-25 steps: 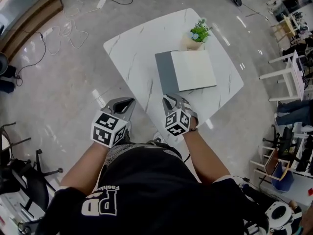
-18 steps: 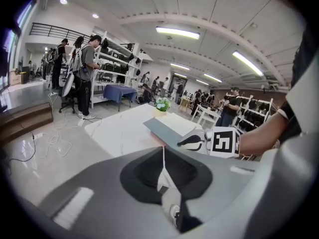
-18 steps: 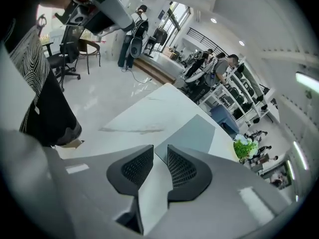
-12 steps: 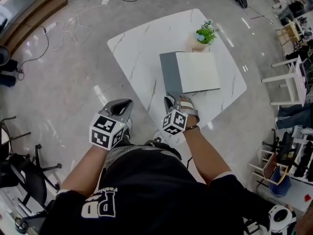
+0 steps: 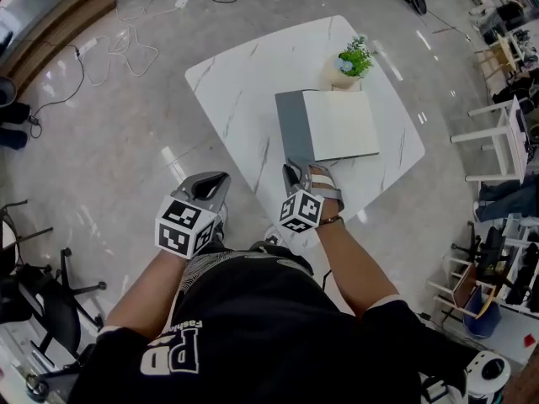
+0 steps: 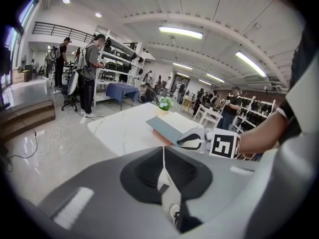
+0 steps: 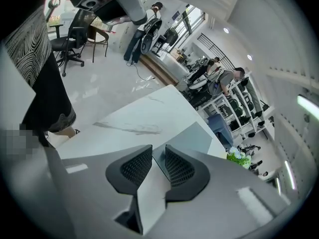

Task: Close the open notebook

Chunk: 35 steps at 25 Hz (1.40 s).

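Pinching only the near corner of the open grey-covered, white-paged notebook (image 5: 337, 126), the right gripper (image 5: 291, 170) may lose the cover mid-swing; the left gripper (image 5: 212, 178) hangs clenched, empty.

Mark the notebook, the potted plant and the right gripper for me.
notebook (image 5: 341, 124): head view, on its white page.
potted plant (image 5: 352, 57): head view, on the green leaves.
right gripper (image 5: 295, 170): head view, midway between its fingertips.
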{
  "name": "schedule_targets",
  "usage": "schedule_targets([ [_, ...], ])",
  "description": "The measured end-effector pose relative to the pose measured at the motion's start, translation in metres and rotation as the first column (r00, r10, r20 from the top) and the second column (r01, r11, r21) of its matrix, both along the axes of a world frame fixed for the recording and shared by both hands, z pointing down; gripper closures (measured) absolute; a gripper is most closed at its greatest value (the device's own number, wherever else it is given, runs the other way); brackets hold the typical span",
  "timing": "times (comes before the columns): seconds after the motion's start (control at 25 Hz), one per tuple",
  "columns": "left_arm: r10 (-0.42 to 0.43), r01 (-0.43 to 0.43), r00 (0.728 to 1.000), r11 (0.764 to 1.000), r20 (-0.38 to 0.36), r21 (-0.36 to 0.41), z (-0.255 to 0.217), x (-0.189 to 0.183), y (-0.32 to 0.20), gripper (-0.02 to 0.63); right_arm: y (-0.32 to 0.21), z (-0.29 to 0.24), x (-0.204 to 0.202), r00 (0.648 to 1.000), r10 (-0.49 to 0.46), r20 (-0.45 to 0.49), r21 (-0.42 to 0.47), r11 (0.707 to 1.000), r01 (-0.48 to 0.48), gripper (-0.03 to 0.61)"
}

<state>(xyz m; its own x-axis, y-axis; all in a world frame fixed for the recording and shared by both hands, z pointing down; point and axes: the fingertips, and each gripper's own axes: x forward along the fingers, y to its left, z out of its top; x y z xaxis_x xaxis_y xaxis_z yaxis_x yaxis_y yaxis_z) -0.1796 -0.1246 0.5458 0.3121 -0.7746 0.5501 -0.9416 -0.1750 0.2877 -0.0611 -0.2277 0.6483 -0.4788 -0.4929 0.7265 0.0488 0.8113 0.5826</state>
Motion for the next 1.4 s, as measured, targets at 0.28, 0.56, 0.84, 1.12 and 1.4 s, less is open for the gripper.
schedule_targets([
  [0.28, 0.031, -0.031, 1.0, 0.999, -0.002, 0.014, -0.003, 0.013, -0.006, 0.548, 0.001, -0.02, -0.002, 0.996, 0.039, 0.075, -0.038, 0.999, -0.036, 0.549],
  [0.56, 0.054, -0.054, 0.999, 0.998, 0.002, 0.023, -0.007, 0.026, -0.01, 0.548, -0.004, -0.041, 0.001, 0.985, 0.09, 0.15, -0.072, 0.994, -0.08, 0.568],
  [0.84, 0.066, -0.067, 0.998, 0.997, 0.009, 0.04, -0.016, 0.035, -0.017, 0.548, -0.009, -0.064, 0.002, 0.967, 0.129, 0.219, -0.105, 0.989, -0.108, 0.569],
  [1.12, 0.065, -0.066, 0.998, 0.997, 0.022, 0.05, -0.022, 0.039, -0.025, 0.548, -0.021, -0.092, 0.013, 0.911, 0.236, 0.337, -0.194, 0.965, -0.178, 0.569],
  [1.4, 0.09, -0.092, 0.995, 0.994, 0.031, 0.059, -0.028, 0.057, -0.029, 0.548, -0.035, -0.121, 0.032, 0.847, 0.316, 0.427, -0.249, 0.942, -0.226, 0.569],
])
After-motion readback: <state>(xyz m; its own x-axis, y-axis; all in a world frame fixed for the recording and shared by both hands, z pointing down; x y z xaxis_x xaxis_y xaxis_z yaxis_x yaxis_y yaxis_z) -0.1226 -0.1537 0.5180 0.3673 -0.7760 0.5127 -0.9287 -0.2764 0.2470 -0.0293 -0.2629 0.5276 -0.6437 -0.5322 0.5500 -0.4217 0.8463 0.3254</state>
